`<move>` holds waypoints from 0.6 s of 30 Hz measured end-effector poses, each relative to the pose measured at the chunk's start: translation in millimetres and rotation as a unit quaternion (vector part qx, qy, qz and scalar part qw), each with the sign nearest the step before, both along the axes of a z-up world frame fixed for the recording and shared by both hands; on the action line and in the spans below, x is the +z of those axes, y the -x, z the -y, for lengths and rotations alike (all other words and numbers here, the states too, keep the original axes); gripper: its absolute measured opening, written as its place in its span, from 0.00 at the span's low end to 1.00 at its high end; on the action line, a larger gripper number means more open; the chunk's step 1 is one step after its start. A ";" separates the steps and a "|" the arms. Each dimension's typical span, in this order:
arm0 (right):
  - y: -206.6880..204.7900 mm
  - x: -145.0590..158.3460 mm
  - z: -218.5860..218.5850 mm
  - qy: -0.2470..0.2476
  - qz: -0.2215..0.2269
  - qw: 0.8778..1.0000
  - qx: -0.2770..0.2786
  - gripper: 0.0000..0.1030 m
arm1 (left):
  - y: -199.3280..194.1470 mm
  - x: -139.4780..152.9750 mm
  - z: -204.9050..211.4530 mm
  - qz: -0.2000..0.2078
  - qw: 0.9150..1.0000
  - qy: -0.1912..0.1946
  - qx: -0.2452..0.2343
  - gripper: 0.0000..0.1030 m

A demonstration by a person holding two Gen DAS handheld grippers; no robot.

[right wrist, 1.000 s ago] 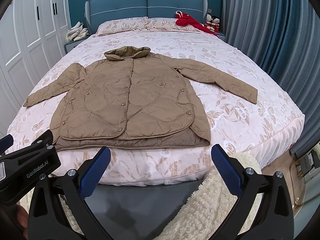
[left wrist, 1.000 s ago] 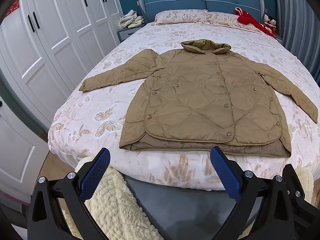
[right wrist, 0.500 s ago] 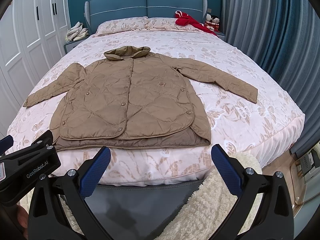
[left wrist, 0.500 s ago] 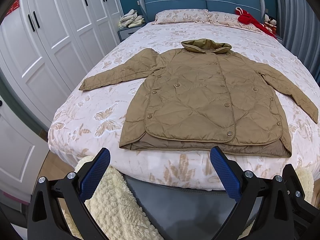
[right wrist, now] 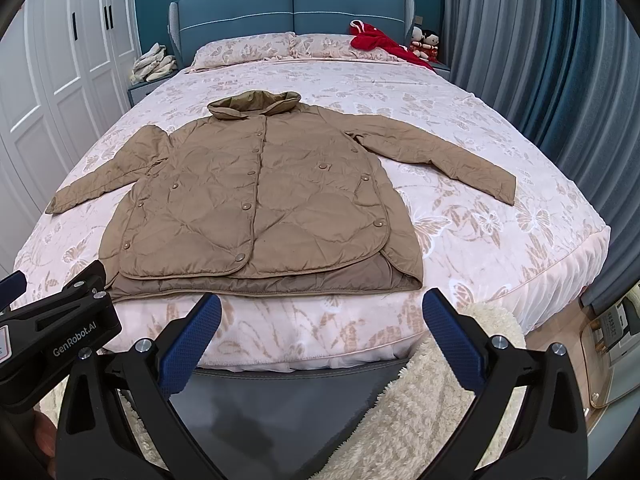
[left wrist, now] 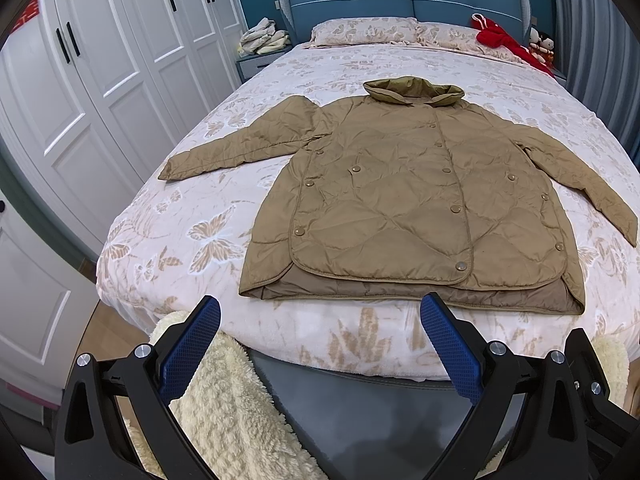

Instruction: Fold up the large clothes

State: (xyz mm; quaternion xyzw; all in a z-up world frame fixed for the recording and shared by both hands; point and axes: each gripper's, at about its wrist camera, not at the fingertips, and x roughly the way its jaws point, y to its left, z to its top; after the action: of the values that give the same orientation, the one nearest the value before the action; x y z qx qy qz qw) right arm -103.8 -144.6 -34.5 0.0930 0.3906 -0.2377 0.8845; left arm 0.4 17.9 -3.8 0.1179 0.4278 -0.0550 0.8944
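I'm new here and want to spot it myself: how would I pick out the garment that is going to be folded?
Look at the big bed with the butterfly-print cover. Near its foot a tan quilted jacket lies flat, buttoned, with both sleeves spread. The only other garment on the bed is a red one up at the pillows.

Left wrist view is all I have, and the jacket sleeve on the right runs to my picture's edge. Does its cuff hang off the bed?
Observer: No. In the right wrist view that sleeve lies flat on the bed, with its cuff well inside the edge.
Operator: Is the right gripper holding anything?
Observer: No. The right gripper is open and empty, short of the jacket hem.
Operator: Anything on the floor that side?
Observer: A gold-rimmed glass top, perhaps a low table, stands by the bed's corner beside the cream rug.
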 end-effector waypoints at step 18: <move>-2.9 -3.7 -2.6 -0.004 -0.006 1.000 0.001 0.95 | -4.0 -8.4 -5.7 -0.008 1.000 -0.002 0.002 0.95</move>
State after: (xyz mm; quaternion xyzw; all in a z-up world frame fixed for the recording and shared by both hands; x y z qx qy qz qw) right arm -100.8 -141.9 -38.2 0.0949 0.3968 -0.2355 0.8821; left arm 4.4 23.7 -12.3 0.1179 0.4352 -0.0531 0.8910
